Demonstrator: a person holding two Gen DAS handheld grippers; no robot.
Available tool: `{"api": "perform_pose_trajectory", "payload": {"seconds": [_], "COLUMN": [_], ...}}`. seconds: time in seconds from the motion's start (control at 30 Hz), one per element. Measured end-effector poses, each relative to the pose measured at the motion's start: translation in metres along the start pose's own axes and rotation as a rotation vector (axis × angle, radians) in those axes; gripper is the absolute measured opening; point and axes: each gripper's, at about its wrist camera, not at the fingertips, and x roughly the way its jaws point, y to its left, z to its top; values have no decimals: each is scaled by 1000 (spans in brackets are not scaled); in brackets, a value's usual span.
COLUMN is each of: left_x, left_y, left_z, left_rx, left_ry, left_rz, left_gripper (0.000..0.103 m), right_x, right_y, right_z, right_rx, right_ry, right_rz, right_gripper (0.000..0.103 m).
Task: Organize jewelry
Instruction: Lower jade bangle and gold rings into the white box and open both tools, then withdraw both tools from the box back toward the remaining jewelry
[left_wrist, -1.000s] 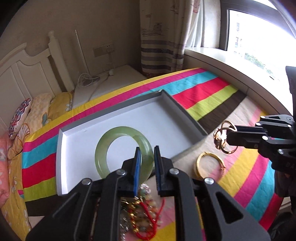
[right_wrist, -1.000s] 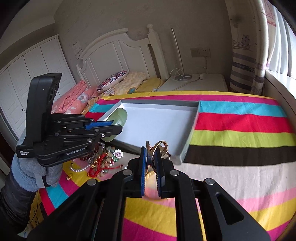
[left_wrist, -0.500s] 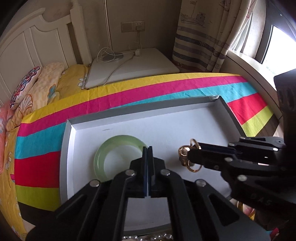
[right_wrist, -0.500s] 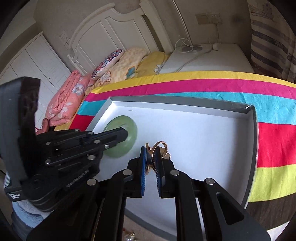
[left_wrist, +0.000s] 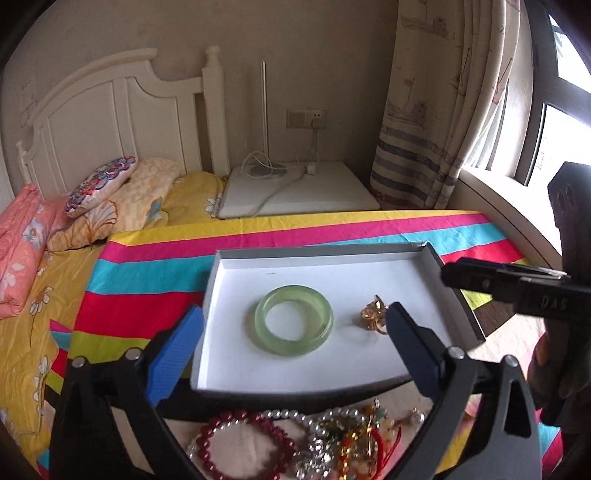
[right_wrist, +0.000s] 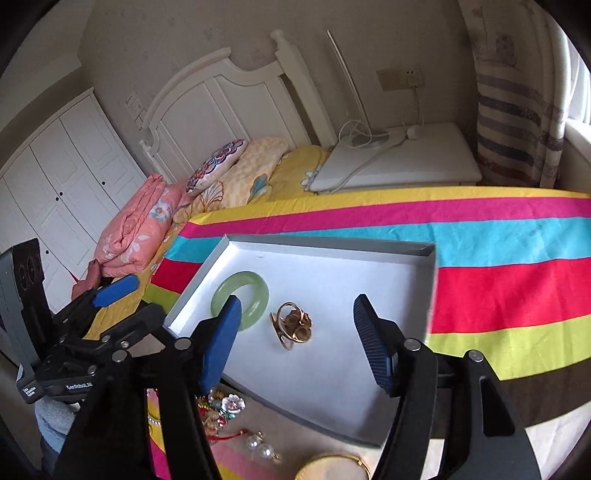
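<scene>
Both wrist cameras look down, close, sharing the tray (left_wrist: 436, 254).

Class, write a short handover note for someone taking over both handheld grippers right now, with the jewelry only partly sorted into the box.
Left gripper: jaws opening, nothing between them.
Right gripper: jaws opening, nothing gripped; it hangs over the tray.
Shallow grey tray with white floor sits on the striped bedspread.
Done: translucent green jade bangle and gold interlinked ring cluster lie loose in the tray, side by side, apart.
Left: dark red bead bracelet, white pearl strand, tangled red cord charms and gold bangle lie on the bedspread in front of the tray.
</scene>
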Motion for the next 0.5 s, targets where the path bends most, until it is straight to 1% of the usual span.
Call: {"api": "perform_pose_trajectory", "payload": {"seconds": [0.03, 0.07, 0.13, 0.23, 0.27, 0.33, 0.4, 0.47, 0.5], "left_x": [-13, -27, -43, -57, -59, -62, -62, -64, -65], "left_y": [0, 0, -1, -2, -1, 1, 7, 11, 11], "left_z": [-10, -21, -42, -79, -90, -110, -126, -139, -144], "left_rx": [2, 7, 12, 0, -9, -41, -75, -104, -115], "left_ry": [-31, -57, -67, -29, -19, 8, 43, 70, 77], "left_rz": [25, 54, 98, 149, 156, 154, 141, 131, 126], "left_gripper": [101, 101, 101, 101, 101, 101, 101, 101, 101], "right_x": [-14, -26, -41, -47, -46, -47, -53, -55, -53], "right_y": [1, 1, -1, -8, -10, -13, -5, 8, 17], "right_z": [-9, -21, -46, -83, -93, -107, -114, -121, -125], "right_rx": [-25, -45, -73, -82, -79, -73, -99, -168, -219], "right_ry": [-26, -44, -36, 13, 34, 55, 38, 47, 56], "right_rz": [-15, -32, -59, -98, -106, -128, -143, -120, -119], "right_gripper": [78, 87, 87, 87, 87, 87, 87, 87, 83]}}
